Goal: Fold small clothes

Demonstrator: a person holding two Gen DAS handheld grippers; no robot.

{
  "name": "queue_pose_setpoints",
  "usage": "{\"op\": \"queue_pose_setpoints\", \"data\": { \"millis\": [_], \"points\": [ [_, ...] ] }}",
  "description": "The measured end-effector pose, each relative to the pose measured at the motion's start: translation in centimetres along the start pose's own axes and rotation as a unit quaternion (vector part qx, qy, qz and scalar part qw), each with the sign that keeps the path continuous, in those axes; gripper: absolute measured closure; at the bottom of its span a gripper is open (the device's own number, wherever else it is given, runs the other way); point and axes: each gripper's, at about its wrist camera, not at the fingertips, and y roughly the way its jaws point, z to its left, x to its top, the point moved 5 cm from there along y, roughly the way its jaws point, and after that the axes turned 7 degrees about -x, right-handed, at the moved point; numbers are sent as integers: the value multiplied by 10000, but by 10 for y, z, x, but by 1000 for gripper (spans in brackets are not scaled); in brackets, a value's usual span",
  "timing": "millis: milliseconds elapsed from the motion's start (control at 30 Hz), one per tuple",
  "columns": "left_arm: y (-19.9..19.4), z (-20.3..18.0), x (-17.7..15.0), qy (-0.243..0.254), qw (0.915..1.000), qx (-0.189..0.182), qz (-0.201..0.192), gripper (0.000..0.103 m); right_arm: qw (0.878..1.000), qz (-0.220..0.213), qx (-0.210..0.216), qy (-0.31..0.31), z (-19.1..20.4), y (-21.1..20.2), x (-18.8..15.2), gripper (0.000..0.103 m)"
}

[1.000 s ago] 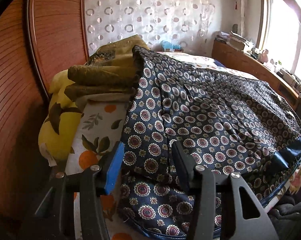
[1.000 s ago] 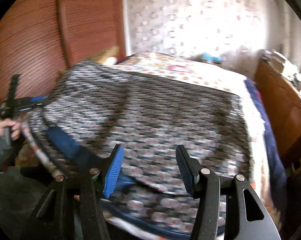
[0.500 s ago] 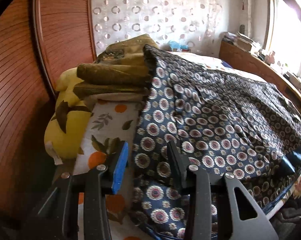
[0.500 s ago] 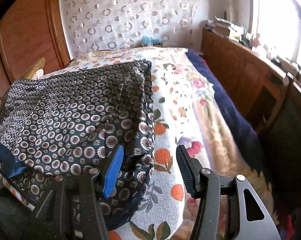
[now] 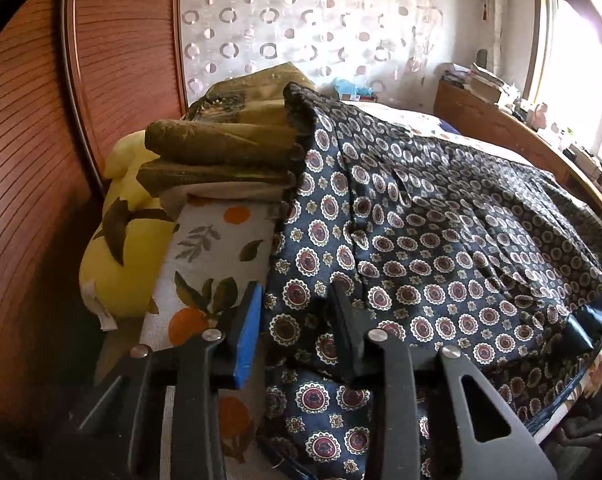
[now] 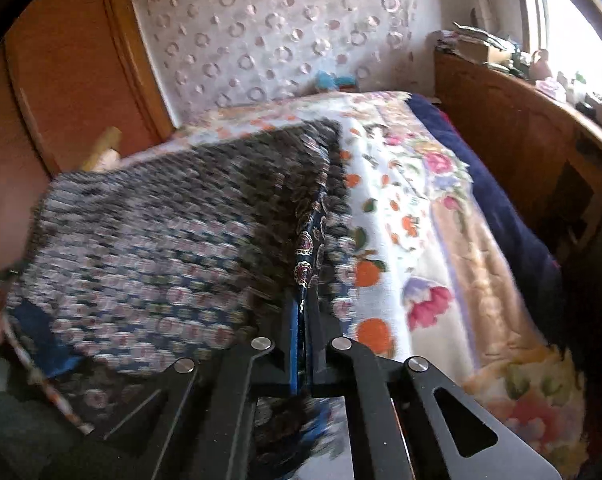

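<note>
With the right gripper [image 6: 303, 300] clamped on the edge of the navy medallion-print garment [image 5: 441, 248] spread across centre frame and the left gripper [image 5: 297, 320] parted astride its near edge, an uneven pull could skew the fold.

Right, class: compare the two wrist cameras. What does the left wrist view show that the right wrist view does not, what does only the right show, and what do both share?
Only the left wrist view: a yellow pillow, folded olive blankets, and the left gripper with jaws apart around the garment's edge.

Only the right wrist view: the right gripper, jaws shut on a fold of cloth, and a navy blanket.

Both: the navy patterned garment on the floral bedspread.
</note>
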Motion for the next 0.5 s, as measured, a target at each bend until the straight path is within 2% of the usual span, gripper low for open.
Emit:
{"op": "queue_pose_setpoints", "data": {
  "millis": [33, 67, 167, 233, 300, 400, 500],
  "points": [
    [0, 0, 0, 4, 10000, 3, -2, 75, 9999, -94, 131, 38, 1, -9, 1, 102],
    [0, 0, 0, 2, 10000, -2, -2, 80, 9997, -184, 144, 54, 0, -17, 2, 102],
    [1, 1, 0, -28, 10000, -75, 6, 100, 9991, -150, -354, -150, -5, -22, -2, 102],
    [-4, 1, 0, -46, 9999, -139, -80, 101, 9975, 98, -618, -328, -9, -9, -8, 102],
    [-15, 2, 2, -84, 9996, -199, -192, 101, 9968, 273, -677, -318, -13, 2, -13, 102],
    [-25, 2, 2, -86, 9995, -213, -216, 101, 9955, 294, -813, -380, -14, 10, -13, 102],
    [-26, -1, 1, 24, 9998, -181, -115, 101, 9945, 262, -917, -423, -9, 16, -6, 94]
  ]
}}
